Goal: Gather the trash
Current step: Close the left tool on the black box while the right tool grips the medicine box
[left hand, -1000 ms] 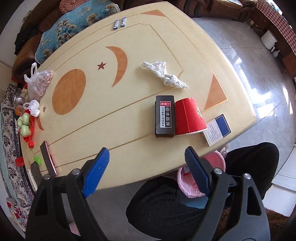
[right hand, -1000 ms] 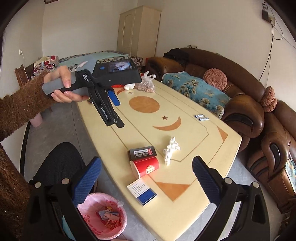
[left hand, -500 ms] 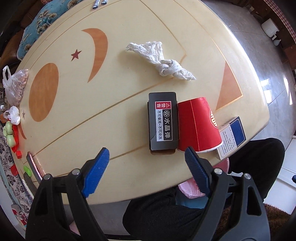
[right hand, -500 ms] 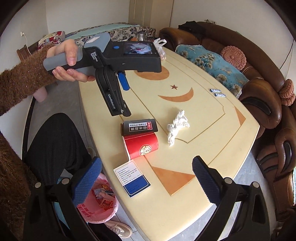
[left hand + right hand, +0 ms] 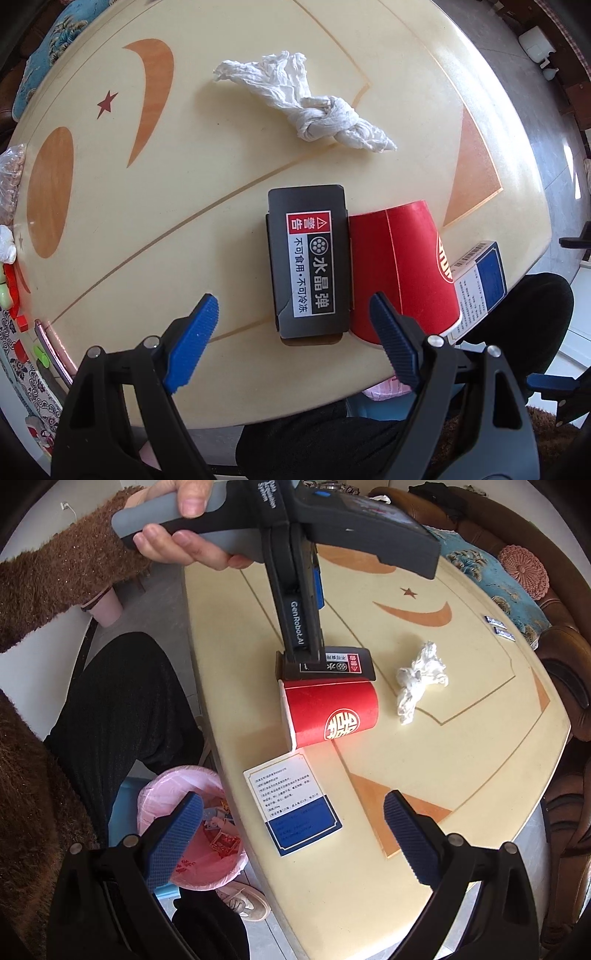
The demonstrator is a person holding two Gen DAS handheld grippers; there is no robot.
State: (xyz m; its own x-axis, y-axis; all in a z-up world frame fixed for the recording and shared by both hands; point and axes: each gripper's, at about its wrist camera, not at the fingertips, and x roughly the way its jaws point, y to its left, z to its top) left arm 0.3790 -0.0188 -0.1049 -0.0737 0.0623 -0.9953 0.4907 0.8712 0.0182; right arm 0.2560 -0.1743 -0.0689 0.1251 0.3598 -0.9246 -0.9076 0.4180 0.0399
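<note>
While dropping closer to the desk [image 5: 177, 229], hung left tongs [image 5: 291, 297] wide and empty over the black box [image 5: 308, 258] at twelve o'clock, right tongs [image 5: 294, 796] equally wide above the blue-white carton [image 5: 295, 808], readied for first pickups.

On the cream table [image 5: 155, 258] lie one black box with a warning label [image 5: 308, 258], one red paper cup [image 5: 332, 710] on its side, one blue-and-white carton [image 5: 293, 806], one knotted white tissue [image 5: 314, 105] and two small silver-blue sachets [image 5: 498, 627] near the far edge. One bag of nuts [image 5: 11, 181] sits at the table's end. One bin with a pink liner [image 5: 177, 812] stands on the floor. Two blue-padded grippers are in view: the left gripper [image 5: 291, 336] and the right gripper [image 5: 291, 838].
</note>
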